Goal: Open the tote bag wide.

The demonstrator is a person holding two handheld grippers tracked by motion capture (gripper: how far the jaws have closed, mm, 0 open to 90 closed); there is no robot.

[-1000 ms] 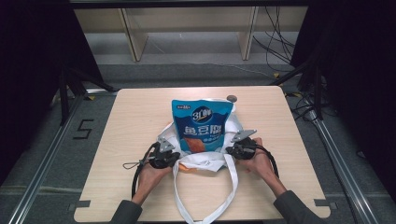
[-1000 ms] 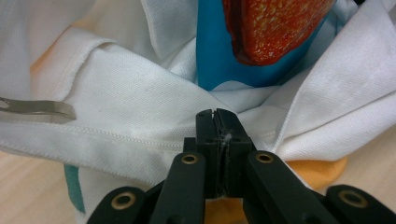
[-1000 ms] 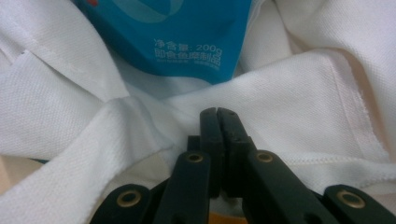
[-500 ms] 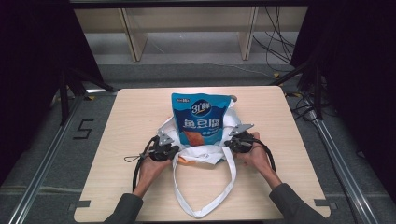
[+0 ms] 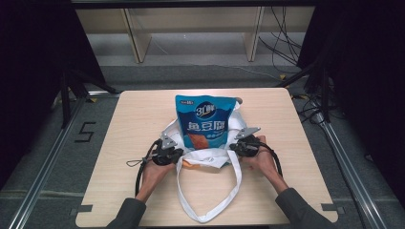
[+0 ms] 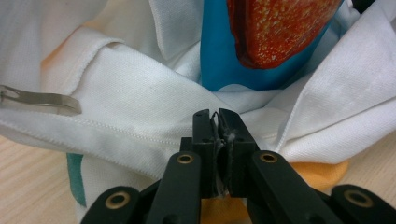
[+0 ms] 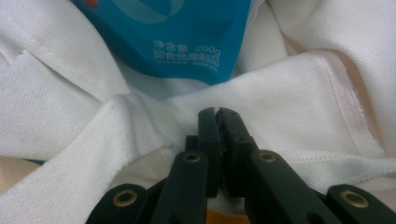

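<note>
A white cloth tote bag lies on the wooden table, and a blue snack pouch stands out of its mouth. My left gripper pinches the bag's left rim, my right gripper the right rim. In the left gripper view the jaws hold a fold of the white cloth with a hair of slack, just below the pouch. In the right gripper view the jaws press together on the cloth under the pouch.
The bag's long handle loop trails toward the table's near edge between the person's forearms. Something orange lies under the bag. A thin metal strip shows at the left. Shelving legs stand beyond the table.
Both grippers have edged slightly away from the person, taking the bag's rim with them. The handle loop has drawn a little up the table.
</note>
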